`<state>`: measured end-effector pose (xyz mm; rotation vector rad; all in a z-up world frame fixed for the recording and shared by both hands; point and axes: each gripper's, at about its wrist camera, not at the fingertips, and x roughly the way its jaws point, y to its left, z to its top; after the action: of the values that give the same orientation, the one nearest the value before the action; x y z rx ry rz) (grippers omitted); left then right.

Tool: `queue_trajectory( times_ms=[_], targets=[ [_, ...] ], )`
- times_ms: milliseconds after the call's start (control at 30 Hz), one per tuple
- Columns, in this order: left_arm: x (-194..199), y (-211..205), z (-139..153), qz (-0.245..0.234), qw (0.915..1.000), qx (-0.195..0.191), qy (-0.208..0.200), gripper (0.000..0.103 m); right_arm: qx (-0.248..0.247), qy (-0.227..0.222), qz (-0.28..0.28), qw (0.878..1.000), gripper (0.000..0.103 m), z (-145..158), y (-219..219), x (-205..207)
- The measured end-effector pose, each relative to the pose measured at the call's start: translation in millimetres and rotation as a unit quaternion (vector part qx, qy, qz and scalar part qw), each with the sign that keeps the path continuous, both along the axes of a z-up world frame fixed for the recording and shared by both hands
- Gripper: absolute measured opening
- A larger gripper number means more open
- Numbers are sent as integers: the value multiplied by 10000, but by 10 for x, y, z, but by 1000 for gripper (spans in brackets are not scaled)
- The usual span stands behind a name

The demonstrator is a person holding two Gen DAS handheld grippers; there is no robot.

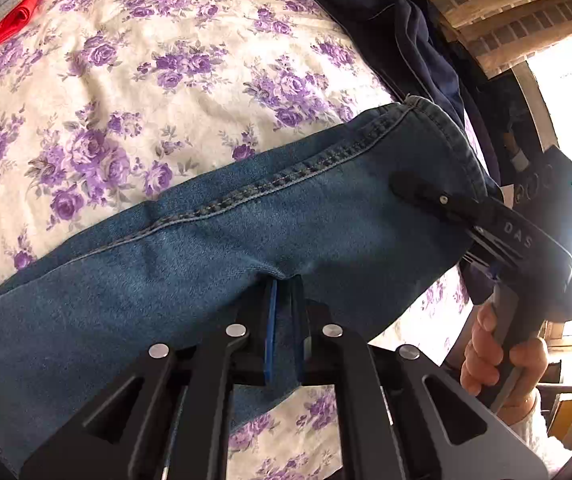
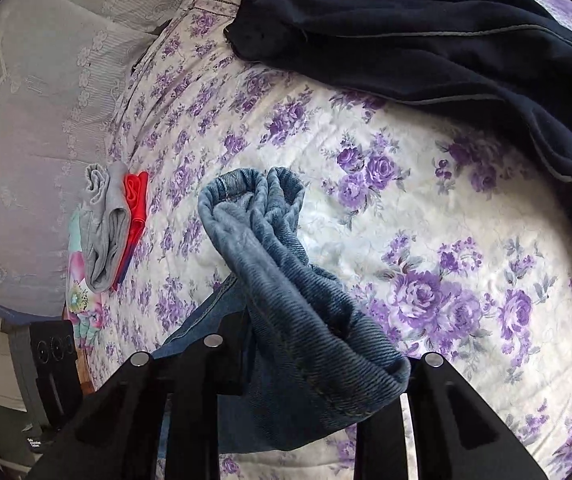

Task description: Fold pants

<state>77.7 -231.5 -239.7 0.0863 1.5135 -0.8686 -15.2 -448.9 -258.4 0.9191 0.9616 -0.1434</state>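
Blue jeans [image 1: 246, 232] hang stretched over the floral bed between my two grippers. My left gripper [image 1: 284, 280] is shut on the lower edge of the leg, the denim pinched between its fingers. My right gripper [image 1: 402, 184] is shut on the hem end of the jeans, seen at the right of the left wrist view with the hand on its handle. In the right wrist view the hem [image 2: 254, 196] bunches up in front of the camera and hides the fingertips.
A floral purple bedspread [image 2: 426, 220] lies under everything. A dark navy garment [image 2: 426, 32] lies at the far right of the bed. Folded grey and red clothes [image 2: 114, 216] are stacked at the left by a lace-covered headboard [image 2: 26, 140].
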Motion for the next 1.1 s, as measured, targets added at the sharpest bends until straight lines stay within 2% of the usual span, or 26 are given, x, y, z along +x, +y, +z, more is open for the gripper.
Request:
queue_trajectory(
  times_ms=[133,367,500,600,733,800,867,967,1033,1100],
  targets=[
    [43,-79,-246,11,9993,334,152,5,-107,43,89,9999,26,50,77,29],
    [-30,117,-268,226,9992,98,312,6,-583,145,314,9977,26,254,222,134],
    [-293,201,-193,136,9995,-9,285,4,-819,184,496,9952,26,367,299,189],
    [-384,189,-226,112,9998,65,120,3,-864,242,575,9943,26,379,354,218],
    [-268,227,-260,287,9984,-33,483,3,-945,217,634,9933,26,469,417,235],
    [-240,354,-139,384,9986,-9,361,3,-1045,141,732,9917,26,580,481,250],
    [-236,557,73,428,9989,-174,124,3,-1211,84,908,9884,26,700,595,264],
    [-209,1078,341,763,9966,-264,-179,3,-1594,5,1280,9789,26,873,872,299],
    [-141,1484,399,1098,9935,2,-293,3,-1950,26,1552,9685,26,960,1106,351],
    [-46,1926,419,1613,9850,400,-467,3,-2189,7,1821,9586,26,1020,1340,406]
  ],
)
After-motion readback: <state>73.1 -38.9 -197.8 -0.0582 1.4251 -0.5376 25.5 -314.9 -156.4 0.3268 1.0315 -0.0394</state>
